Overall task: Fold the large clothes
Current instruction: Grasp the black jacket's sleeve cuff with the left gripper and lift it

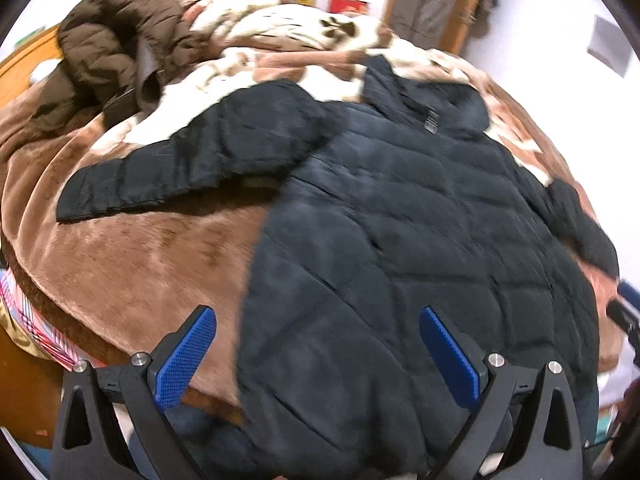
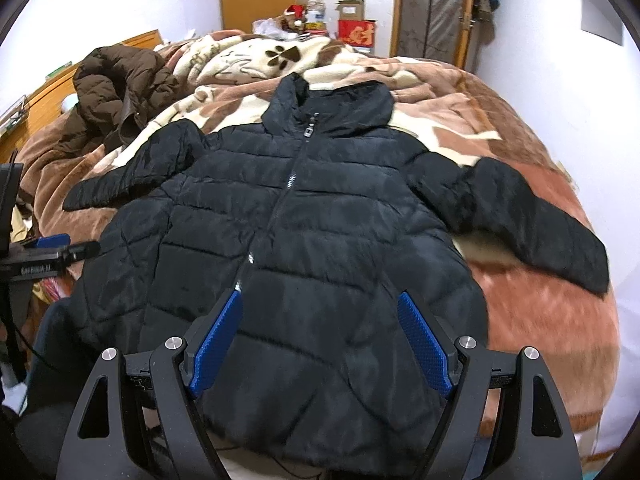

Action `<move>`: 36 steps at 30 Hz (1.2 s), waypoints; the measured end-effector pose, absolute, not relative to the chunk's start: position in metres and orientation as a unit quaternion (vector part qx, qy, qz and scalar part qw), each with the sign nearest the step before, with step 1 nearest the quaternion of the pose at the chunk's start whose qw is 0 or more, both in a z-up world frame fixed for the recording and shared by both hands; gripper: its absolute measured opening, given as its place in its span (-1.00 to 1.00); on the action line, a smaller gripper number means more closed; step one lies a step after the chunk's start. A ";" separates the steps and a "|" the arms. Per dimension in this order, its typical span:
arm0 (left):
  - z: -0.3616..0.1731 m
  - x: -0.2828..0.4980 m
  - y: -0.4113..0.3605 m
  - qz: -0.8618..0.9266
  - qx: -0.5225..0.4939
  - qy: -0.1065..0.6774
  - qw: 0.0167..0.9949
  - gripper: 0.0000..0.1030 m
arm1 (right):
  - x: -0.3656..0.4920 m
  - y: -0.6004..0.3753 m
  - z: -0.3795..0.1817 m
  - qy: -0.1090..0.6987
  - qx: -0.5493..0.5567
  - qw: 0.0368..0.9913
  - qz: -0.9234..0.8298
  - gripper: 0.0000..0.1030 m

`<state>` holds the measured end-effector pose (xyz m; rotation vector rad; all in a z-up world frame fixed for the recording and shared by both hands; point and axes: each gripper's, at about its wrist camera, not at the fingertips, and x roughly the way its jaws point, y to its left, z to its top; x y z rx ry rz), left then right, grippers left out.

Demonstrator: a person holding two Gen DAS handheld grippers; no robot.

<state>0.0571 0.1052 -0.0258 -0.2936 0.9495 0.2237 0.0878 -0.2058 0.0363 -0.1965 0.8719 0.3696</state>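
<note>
A black quilted puffer jacket [image 2: 304,216] lies flat, front up and zipped, on the bed, collar away from me, both sleeves spread out to the sides. It also shows in the left wrist view [image 1: 400,208]. My left gripper [image 1: 316,312] is open and empty, above the jacket's lower left hem and the blanket. My right gripper [image 2: 320,300] is open and empty, above the jacket's lower front. The left gripper also shows at the left edge of the right wrist view [image 2: 56,252].
A brown and cream plush blanket [image 2: 520,280] covers the bed. A brown puffer coat [image 2: 116,96] lies crumpled at the far left. Boxes and clutter [image 2: 352,28] stand beyond the bed by a wooden door. A wooden headboard [image 2: 44,96] is at the left.
</note>
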 end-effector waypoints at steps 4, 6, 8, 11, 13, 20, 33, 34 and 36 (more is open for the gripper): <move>-0.035 0.071 0.149 0.144 -0.160 0.447 0.869 1.00 | 0.113 -0.188 0.028 0.423 -0.109 0.879 0.190 0.55; -0.040 0.077 0.171 0.161 -0.171 0.445 0.864 0.99 | 0.124 -0.178 0.024 0.425 -0.114 0.876 0.197 0.55; -0.048 0.084 0.190 0.183 -0.170 0.447 0.859 0.99 | 0.136 -0.168 0.018 0.427 -0.122 0.874 0.200 0.55; -0.062 0.093 0.219 0.207 -0.179 0.452 0.849 0.99 | 0.154 -0.156 0.008 0.434 -0.130 0.868 0.202 0.55; -0.072 0.097 0.238 0.218 -0.197 0.455 0.841 0.99 | 0.165 -0.150 0.001 0.440 -0.134 0.865 0.200 0.55; -0.101 0.111 0.296 0.262 -0.243 0.447 0.820 0.93 | 0.197 -0.135 -0.024 0.456 -0.152 0.857 0.187 0.55; -0.135 0.133 0.348 0.305 -0.290 0.418 0.805 0.33 | 0.223 -0.143 -0.061 0.490 -0.156 0.842 0.165 0.55; -0.132 0.135 0.349 0.302 -0.290 0.417 0.807 0.08 | 0.222 -0.145 -0.062 0.491 -0.156 0.841 0.166 0.55; -0.124 0.137 0.347 0.296 -0.287 0.416 0.811 -0.35 | 0.221 -0.147 -0.062 0.491 -0.157 0.841 0.166 0.54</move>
